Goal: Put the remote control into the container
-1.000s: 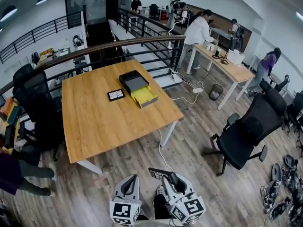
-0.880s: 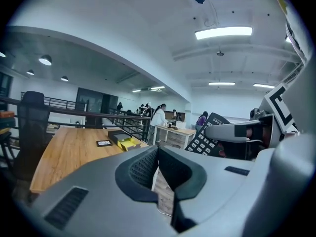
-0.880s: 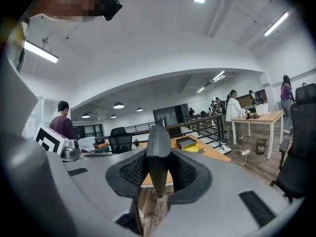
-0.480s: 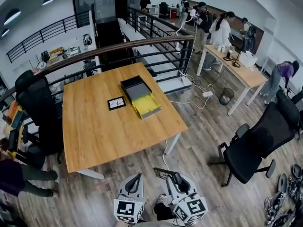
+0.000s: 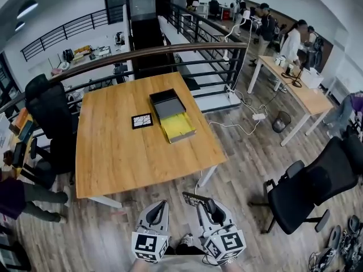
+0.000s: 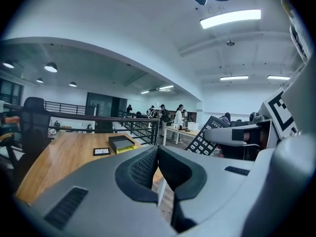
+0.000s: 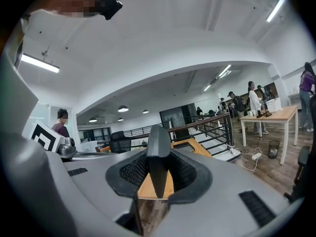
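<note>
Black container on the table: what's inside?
The black container shows only bare grey floor. The remote control is in the right gripper. Corners too small to check.

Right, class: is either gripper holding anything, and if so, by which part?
The right gripper grips the remote control near one end; the rest sticks out. The left gripper is shut on nothing.

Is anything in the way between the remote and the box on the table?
Nothing visible is. The right hand-held gripper holds the remote control over the floor, and only bare table lies before the container. The small black card sits beside it.
</note>
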{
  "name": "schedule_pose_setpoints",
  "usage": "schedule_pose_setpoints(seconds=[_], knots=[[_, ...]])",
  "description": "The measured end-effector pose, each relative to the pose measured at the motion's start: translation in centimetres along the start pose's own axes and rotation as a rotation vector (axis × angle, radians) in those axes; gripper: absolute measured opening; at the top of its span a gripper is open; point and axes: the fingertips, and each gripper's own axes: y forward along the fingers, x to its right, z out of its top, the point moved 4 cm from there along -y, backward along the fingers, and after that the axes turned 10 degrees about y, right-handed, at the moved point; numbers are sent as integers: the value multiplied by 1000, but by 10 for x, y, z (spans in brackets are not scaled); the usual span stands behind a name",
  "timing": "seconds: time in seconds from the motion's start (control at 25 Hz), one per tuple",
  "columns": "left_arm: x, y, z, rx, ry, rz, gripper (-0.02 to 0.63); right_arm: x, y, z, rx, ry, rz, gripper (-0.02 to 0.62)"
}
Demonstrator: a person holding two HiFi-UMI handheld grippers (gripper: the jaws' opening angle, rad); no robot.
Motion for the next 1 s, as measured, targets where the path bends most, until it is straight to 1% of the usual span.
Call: schedule_pose_setpoints(seconds=[0.12, 0.28, 0.48, 0.64, 0.84, 0.92, 1.0], knots=[[-3, 2, -1, -11, 2, 31, 12, 8, 7, -2, -14, 35, 18, 126], [-6, 19, -1, -21, -10, 52, 12, 19, 16, 2, -26, 30, 27, 126], [-7, 57, -5, -29, -30, 25, 12, 45, 32, 1, -45, 52, -4, 126], [-16, 91, 3, -19, -39, -8, 12, 59, 51, 13, -47, 43, -44, 126], [-43, 153, 7, -13, -28, -29, 12, 86, 103, 18, -70, 26, -64, 126], [-59, 176, 7, -17, -36, -29, 12, 95, 130, 20, -81, 35, -74, 126], [-78, 193, 10, -18, -47, -22, 12, 98, 157, 26, -90, 26, -66, 126]])
